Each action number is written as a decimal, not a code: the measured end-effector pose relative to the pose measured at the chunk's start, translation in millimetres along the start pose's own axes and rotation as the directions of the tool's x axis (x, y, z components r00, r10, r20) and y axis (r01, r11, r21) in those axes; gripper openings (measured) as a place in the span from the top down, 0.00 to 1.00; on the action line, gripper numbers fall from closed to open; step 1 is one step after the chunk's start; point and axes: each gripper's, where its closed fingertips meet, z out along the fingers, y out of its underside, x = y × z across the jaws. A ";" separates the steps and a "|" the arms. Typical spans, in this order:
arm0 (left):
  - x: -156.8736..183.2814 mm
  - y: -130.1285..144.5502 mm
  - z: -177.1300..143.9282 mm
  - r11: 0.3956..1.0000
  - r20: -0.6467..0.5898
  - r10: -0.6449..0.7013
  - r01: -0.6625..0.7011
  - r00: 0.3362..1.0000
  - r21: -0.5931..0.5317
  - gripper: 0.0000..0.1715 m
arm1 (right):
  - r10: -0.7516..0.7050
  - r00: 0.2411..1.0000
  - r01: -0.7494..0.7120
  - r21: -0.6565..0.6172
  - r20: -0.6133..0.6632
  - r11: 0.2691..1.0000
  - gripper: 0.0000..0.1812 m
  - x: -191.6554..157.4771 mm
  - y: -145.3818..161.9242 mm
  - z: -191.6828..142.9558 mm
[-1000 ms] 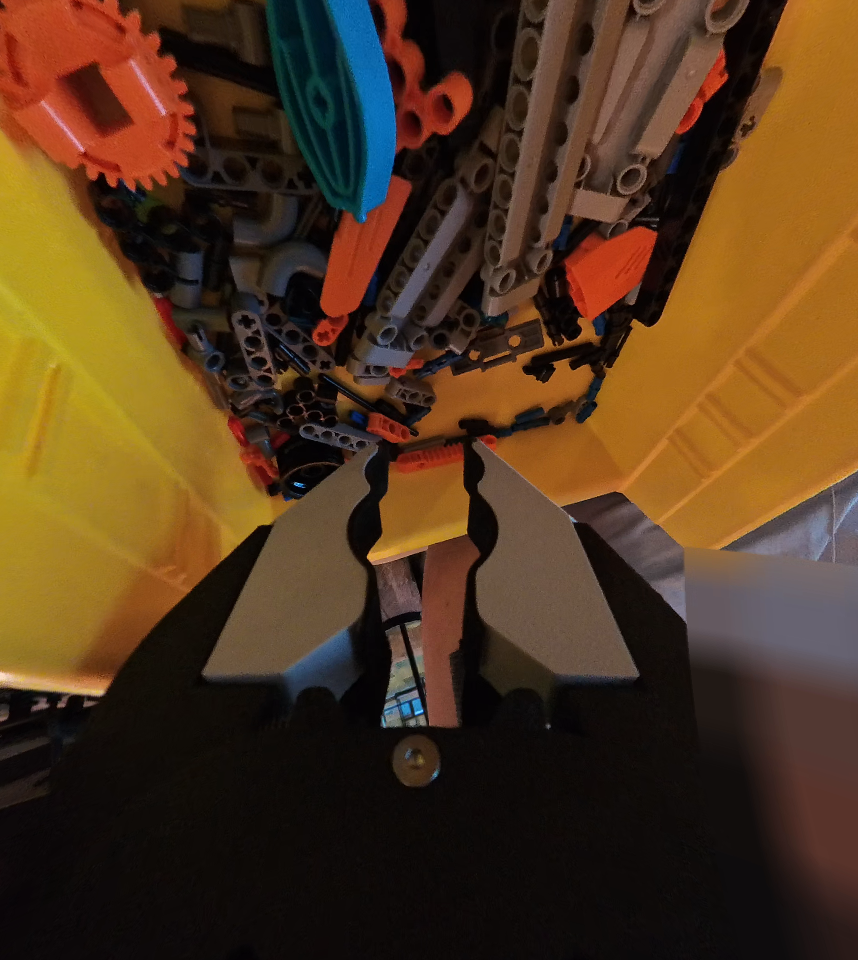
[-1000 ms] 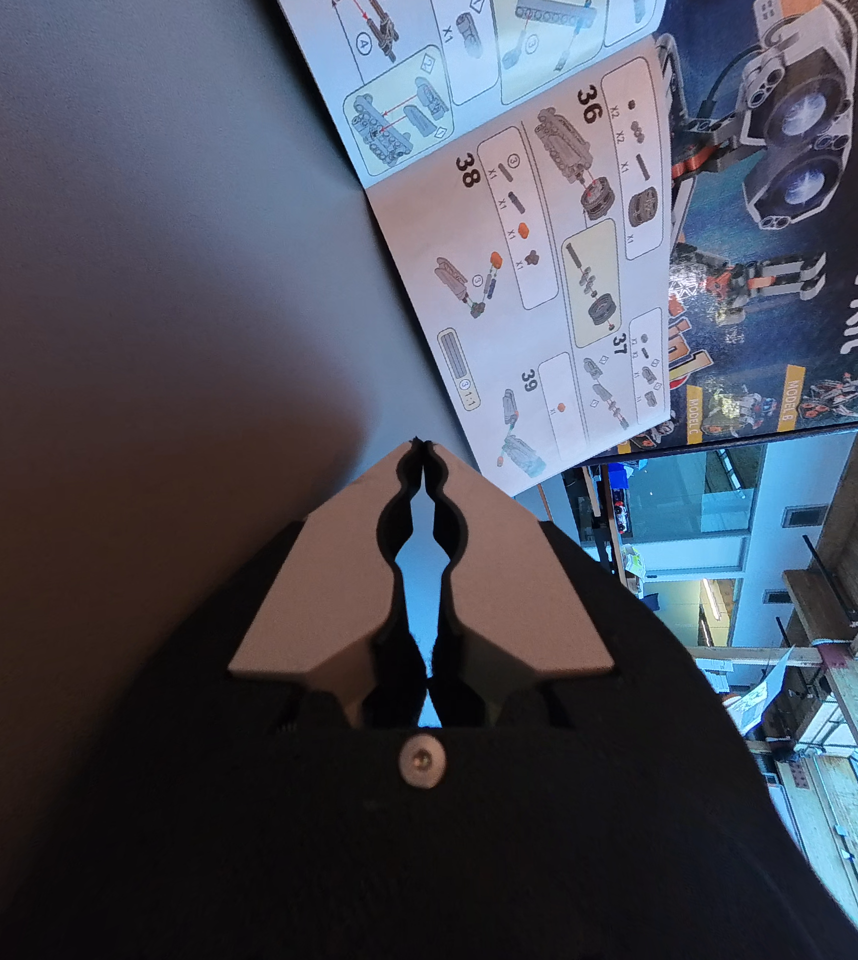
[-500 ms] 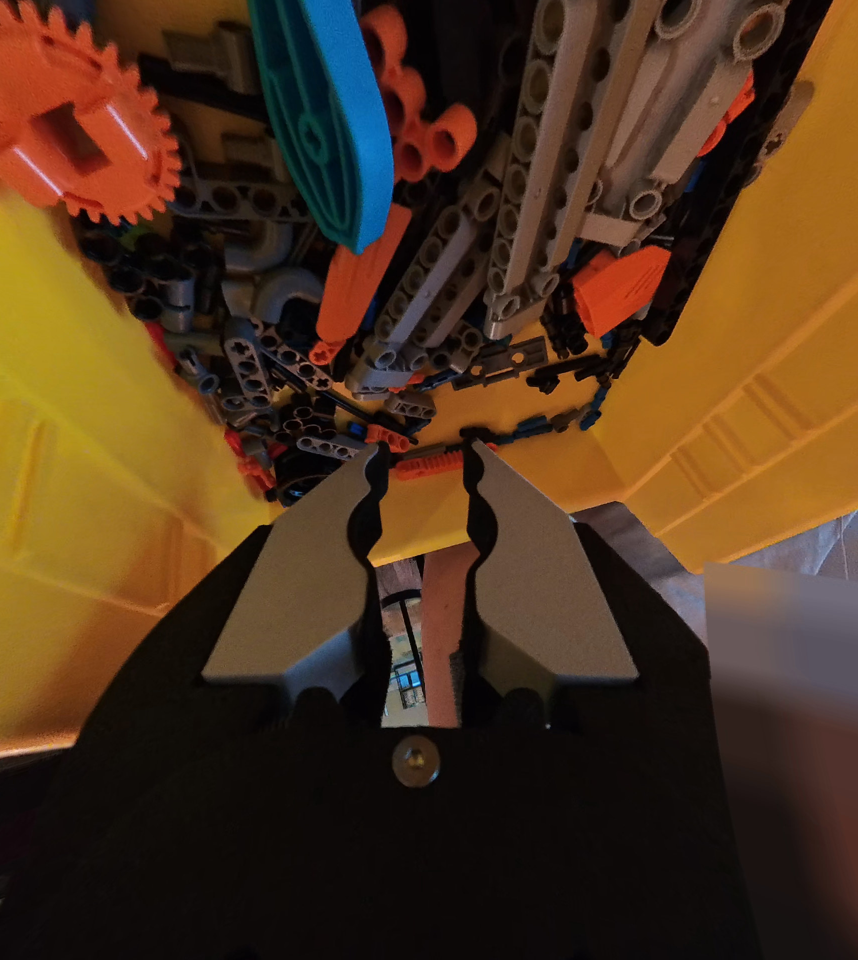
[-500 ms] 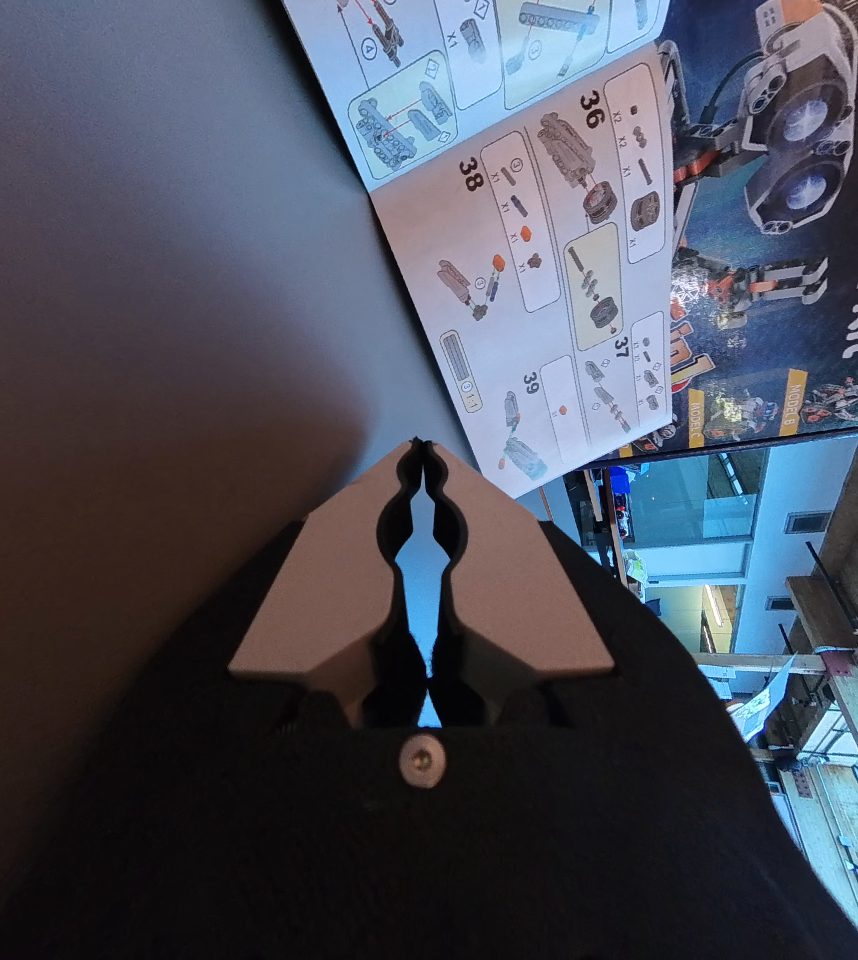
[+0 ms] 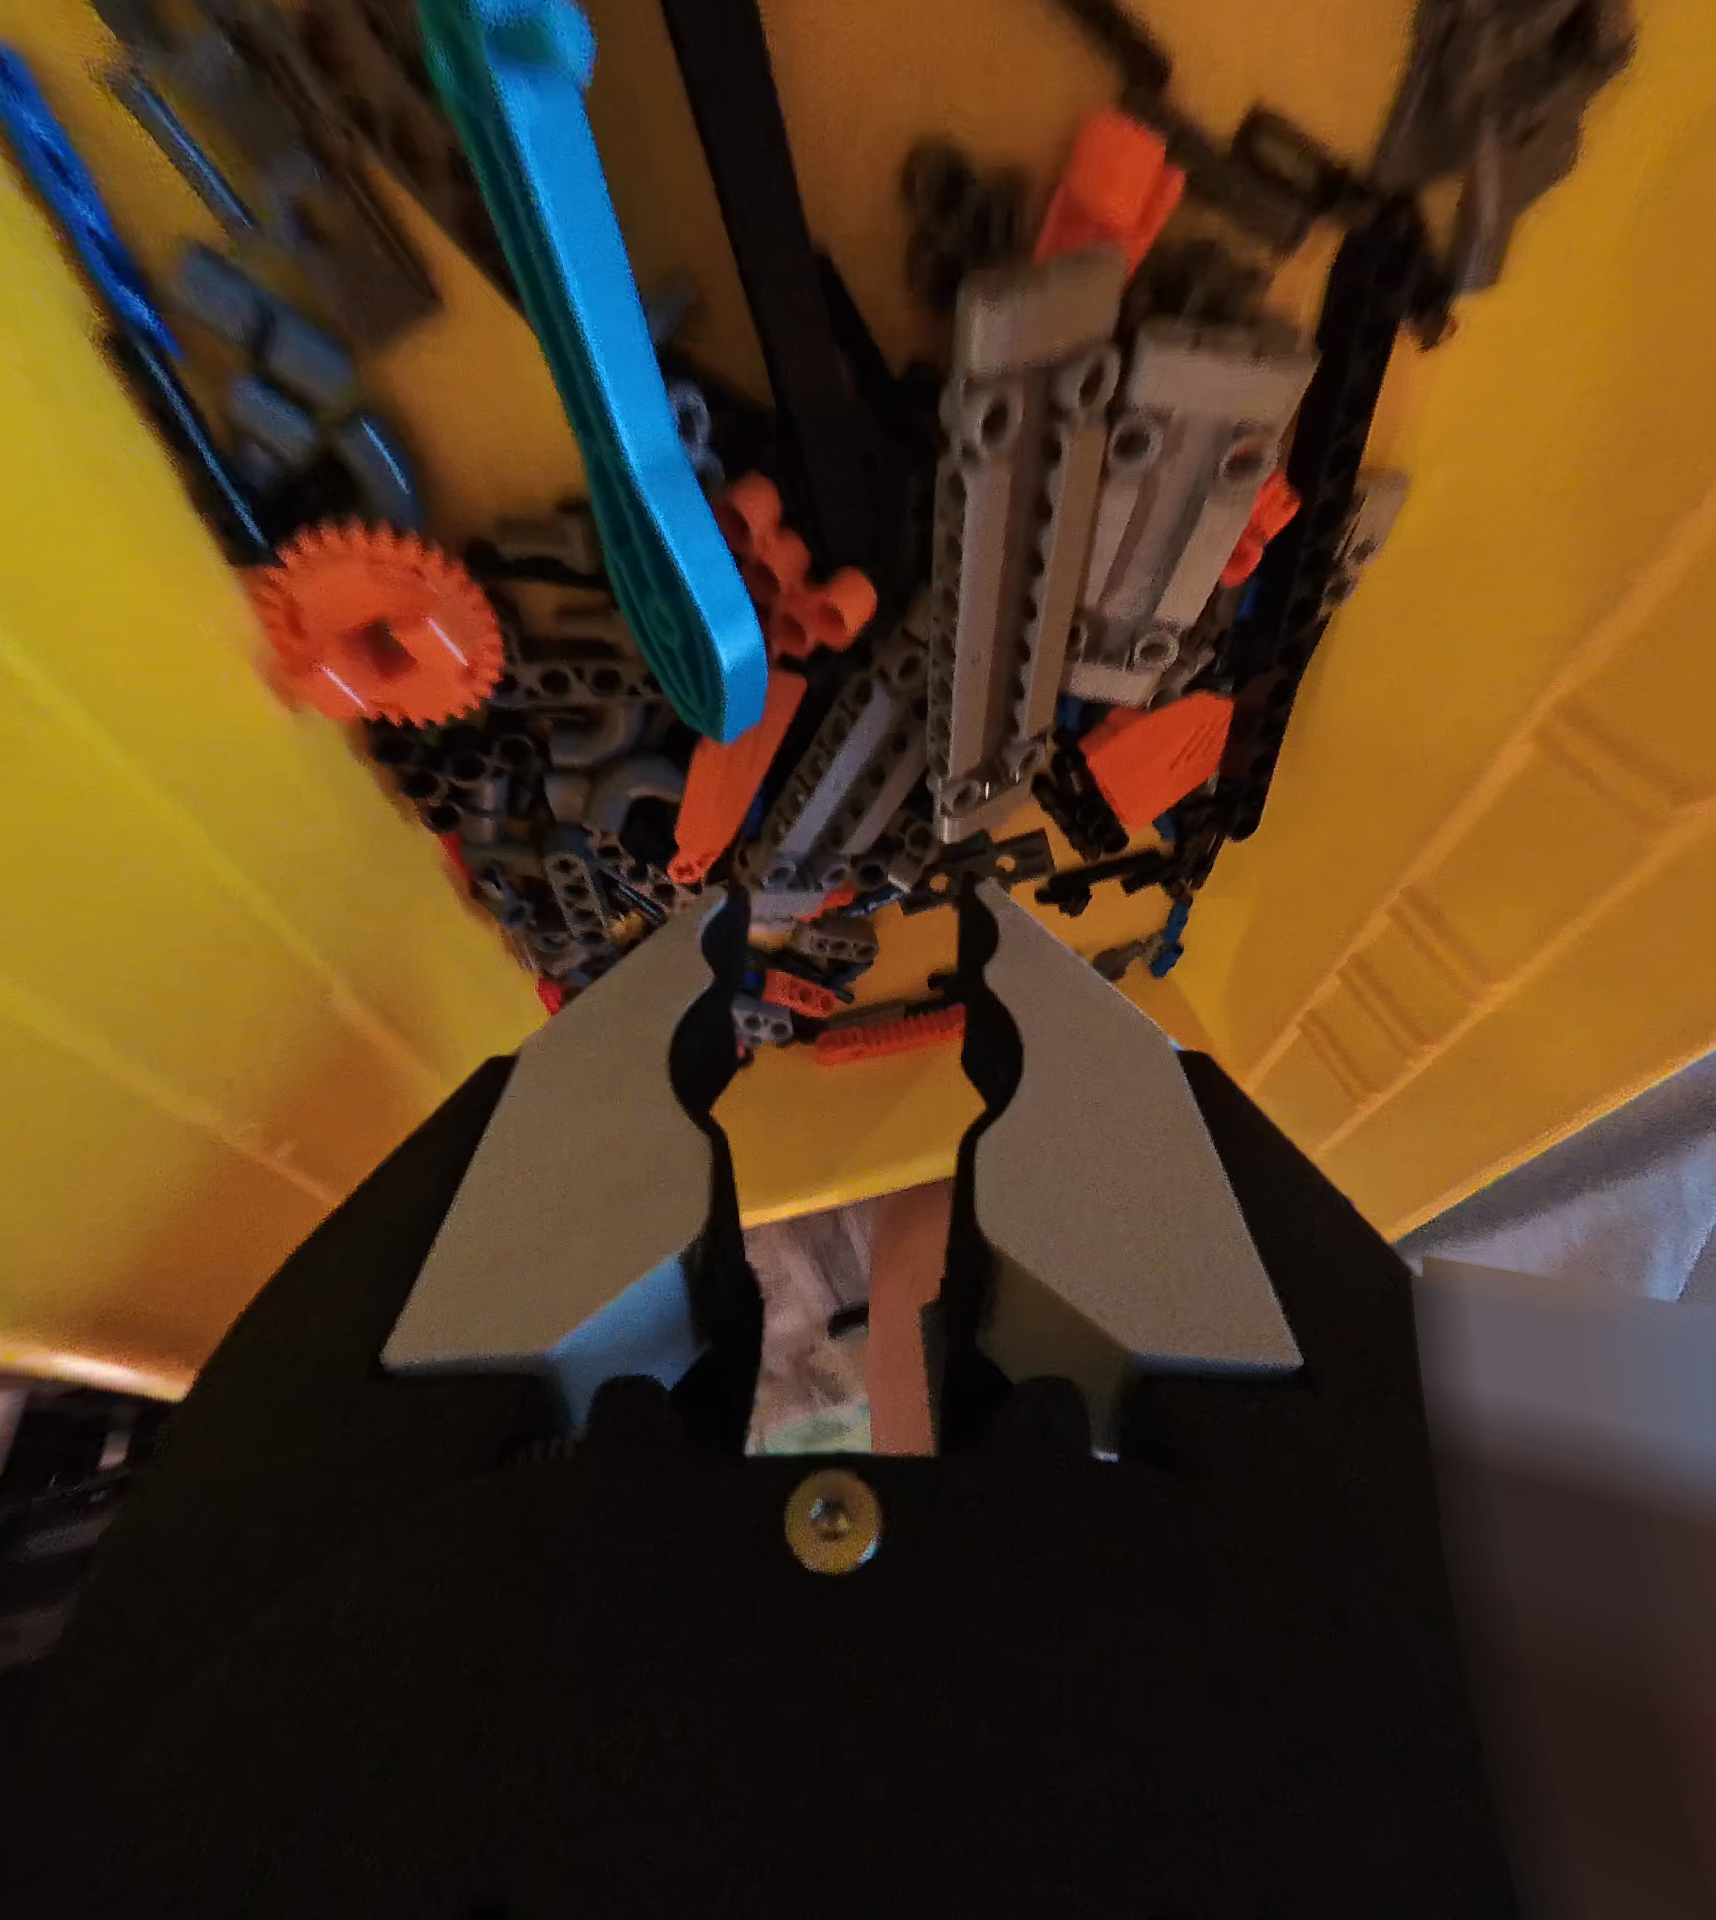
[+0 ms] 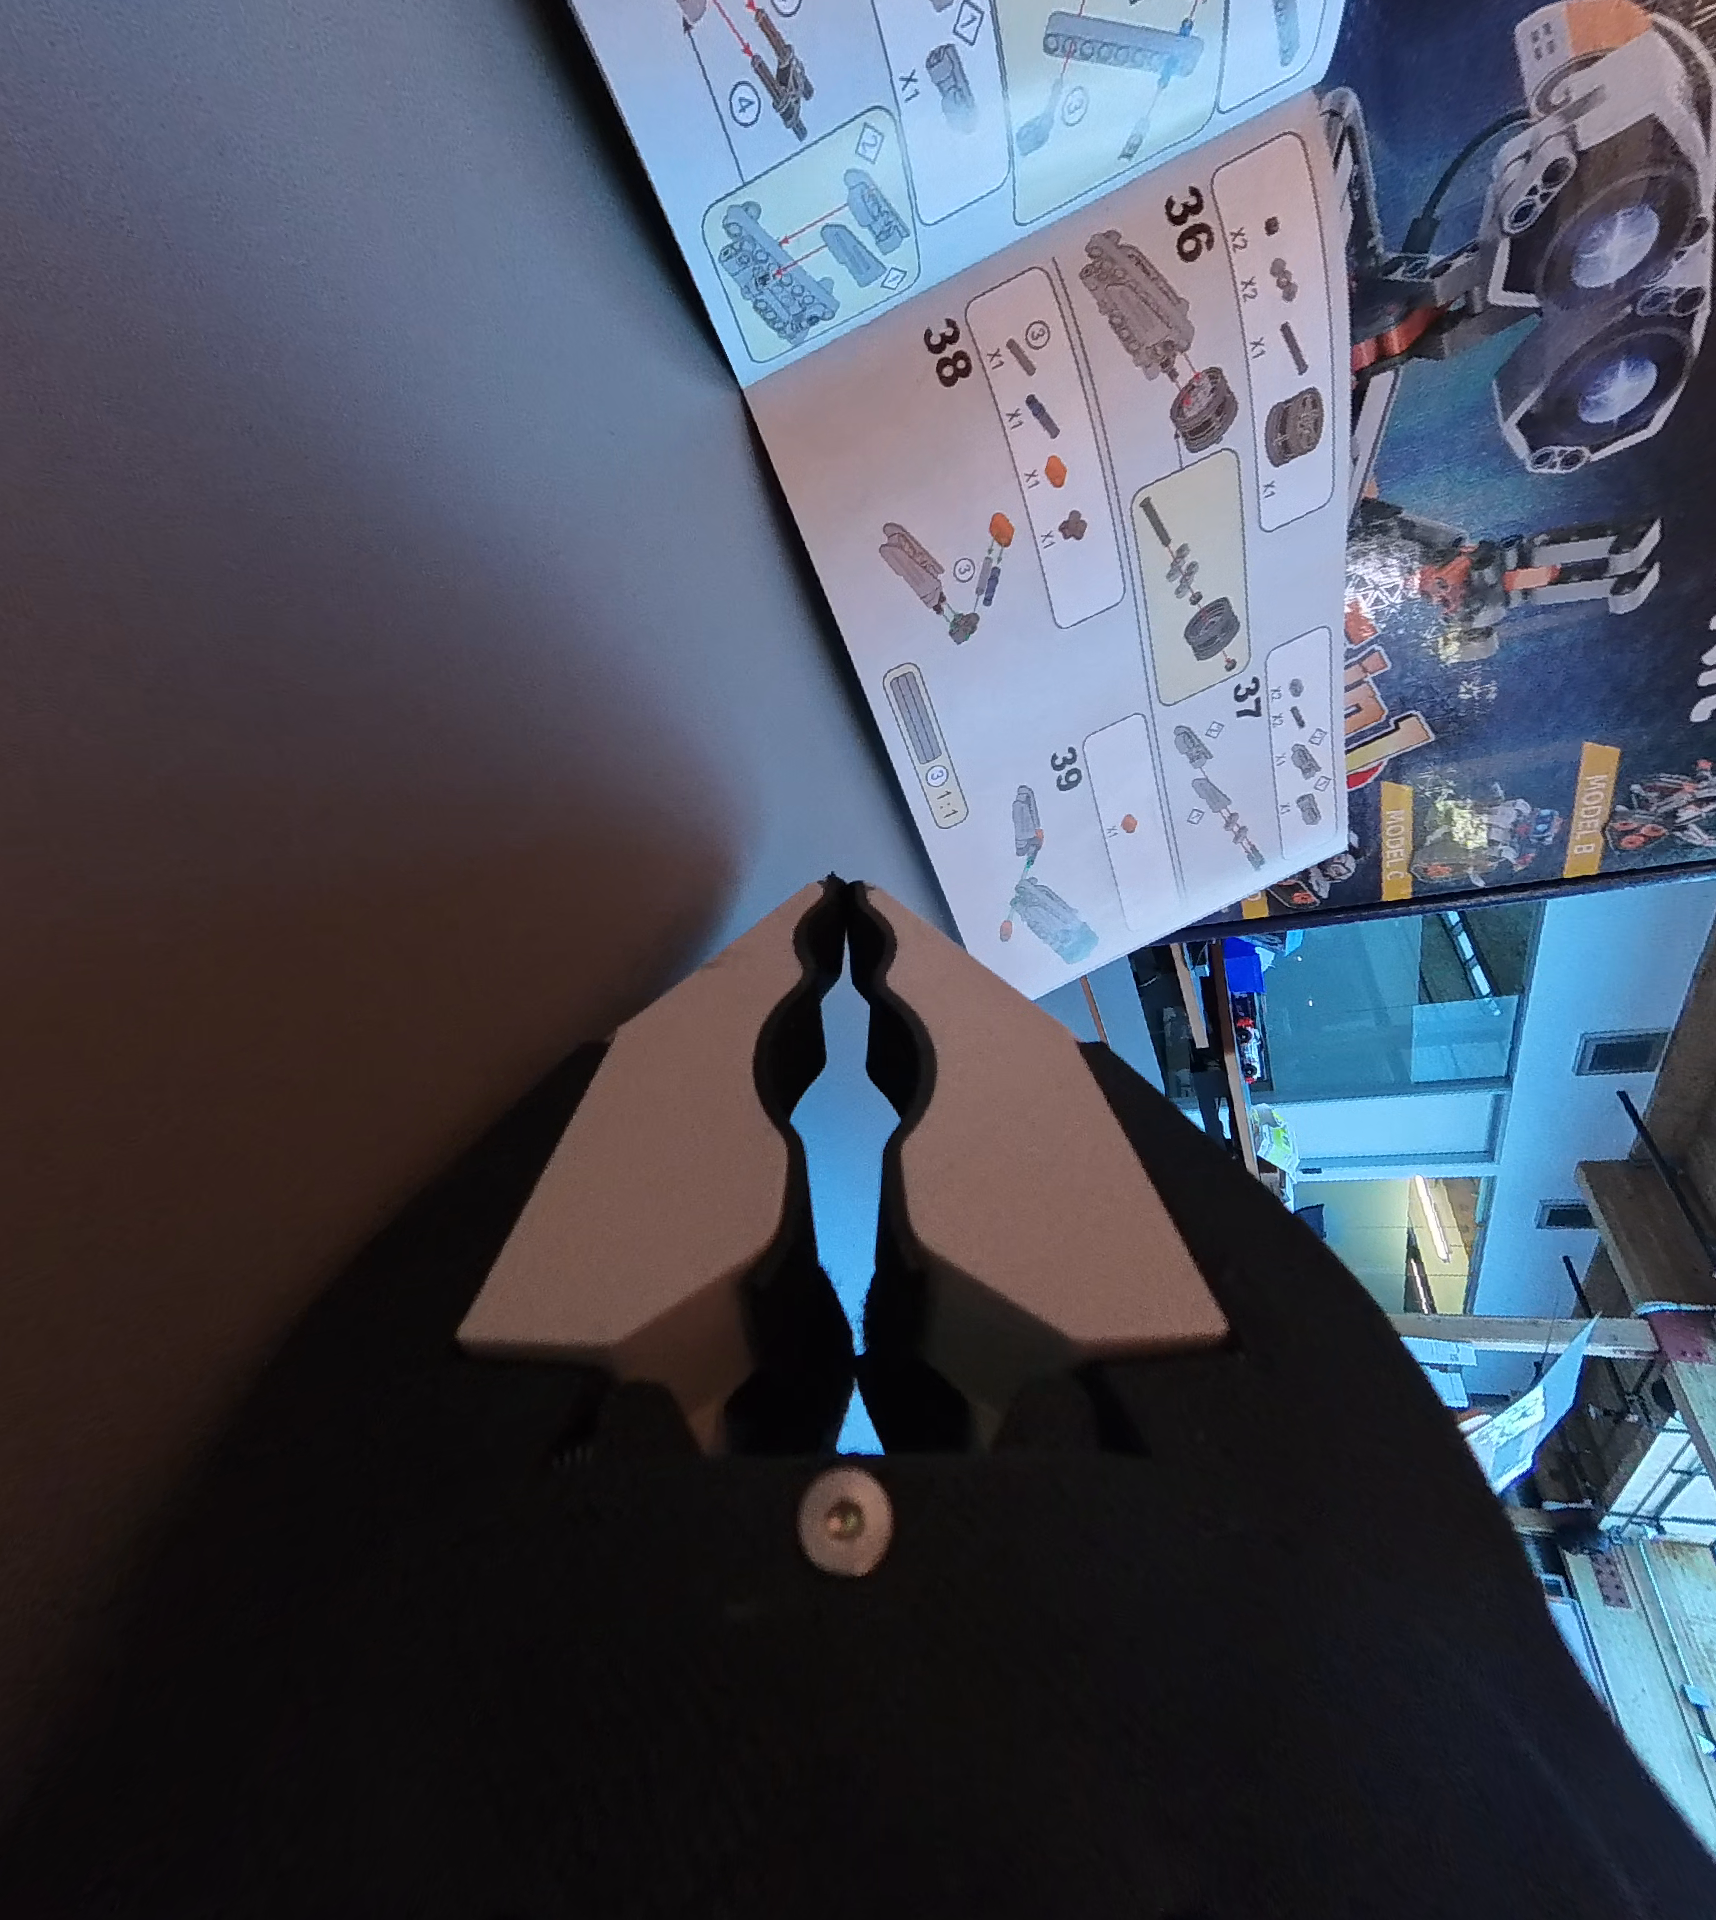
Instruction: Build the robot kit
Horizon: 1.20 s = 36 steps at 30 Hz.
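Reaching into a yellow bin (image 5: 158, 935), the left gripper (image 5: 849, 914) has its jaws spread wide and grips nothing. Its tips hover just above small loose parts: an orange ribbed connector (image 5: 890, 1036) lies between them, with grey beams (image 5: 999, 582), an orange gear (image 5: 378, 636) and a blue-teal blade (image 5: 625, 416) farther in. The bin's sloping walls crowd both sides, leaving a narrow lane.

The right gripper (image 6: 843, 885) has its tips pressed together, empty, over a bare grey tabletop (image 6: 314, 312) with free space to its left. An open instruction booklet (image 6: 1072, 499) bearing numbered step diagrams overlaps a printed kit box (image 6: 1581, 468) to the right.
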 end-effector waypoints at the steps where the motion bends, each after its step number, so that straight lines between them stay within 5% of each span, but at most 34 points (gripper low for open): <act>1: -0.8 -8.1 -3.8 0.999 -0.002 -0.001 0.001 1.000 0.035 0.77 | 0.000 1.000 0.000 0.000 0.001 1.000 1.00 -0.1 0.0 0.1; 9: -0.4 -73.9 -28.8 0.963 -0.007 -0.007 0.008 1.000 0.269 0.70 | 0.000 1.000 0.000 0.000 -0.002 1.000 1.00 0.2 -0.1 0.2; 17: -5.0 -74.6 -17.0 0.978 0.049 -0.010 -0.001 0.999 0.206 0.68 | 0.000 1.000 0.000 0.001 -0.002 1.000 1.00 0.2 -0.3 0.2; 24: 12.7 -63.9 -2.9 0.992 -0.030 0.059 -0.055 0.998 0.117 0.67 | 0.000 1.000 0.000 0.001 -0.001 1.000 1.00 0.1 -0.3 0.1; 28: 12.4 -82.6 -22.7 0.966 0.013 0.064 -0.065 0.998 0.248 0.67 | 0.000 1.000 0.000 0.001 -0.001 1.000 1.00 0.0 -0.4 0.2; 33: -18.0 -79.4 -21.6 0.966 0.082 -0.111 0.088 0.990 0.242 0.42 | 0.000 1.000 0.000 0.001 -0.001 1.000 1.00 0.0 -0.5 0.2; 36: -19.8 -83.7 -17.9 0.964 0.065 -0.122 0.103 0.990 0.244 0.41 | 0.000 1.000 0.000 0.001 -0.001 1.000 1.00 0.0 -0.5 0.2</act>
